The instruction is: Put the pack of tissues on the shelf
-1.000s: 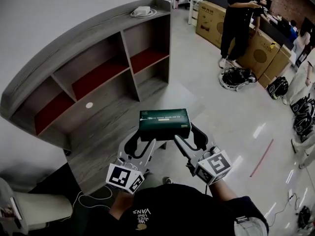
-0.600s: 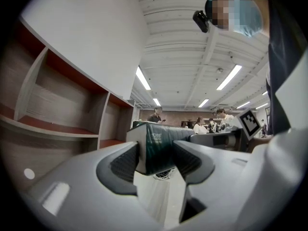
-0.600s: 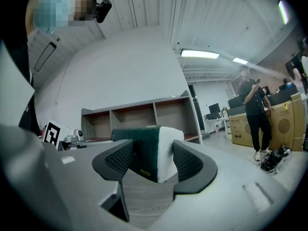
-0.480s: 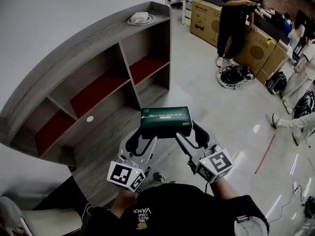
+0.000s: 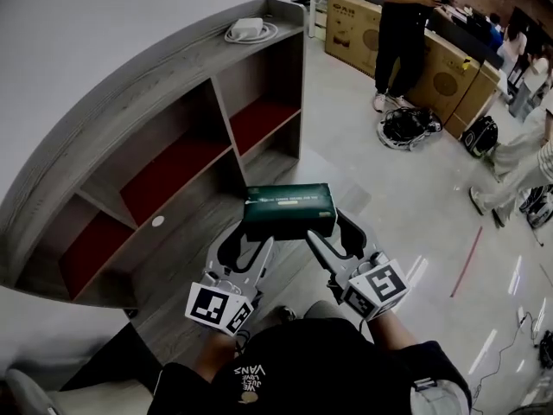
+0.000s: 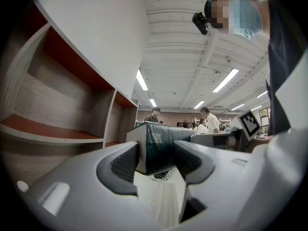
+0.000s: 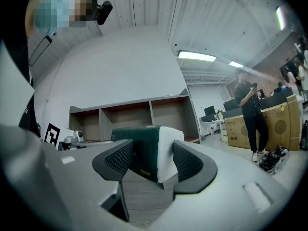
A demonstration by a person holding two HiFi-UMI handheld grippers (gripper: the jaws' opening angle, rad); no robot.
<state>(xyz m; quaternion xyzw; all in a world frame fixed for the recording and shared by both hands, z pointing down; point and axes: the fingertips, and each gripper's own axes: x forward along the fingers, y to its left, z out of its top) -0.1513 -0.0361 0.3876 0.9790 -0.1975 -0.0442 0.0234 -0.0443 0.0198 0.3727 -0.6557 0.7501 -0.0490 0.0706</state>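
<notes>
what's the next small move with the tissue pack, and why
Probably carry the pack of tissues forward toward the shelf. Left tongs and right tongs each clamp one end, and it hangs short of the open compartments.

Carried tissue pack (image 5: 288, 211), between left gripper (image 5: 245, 247) and right gripper (image 5: 334, 239), now closer to shelf (image 5: 173, 85), nearing its lower right front corner.
</notes>
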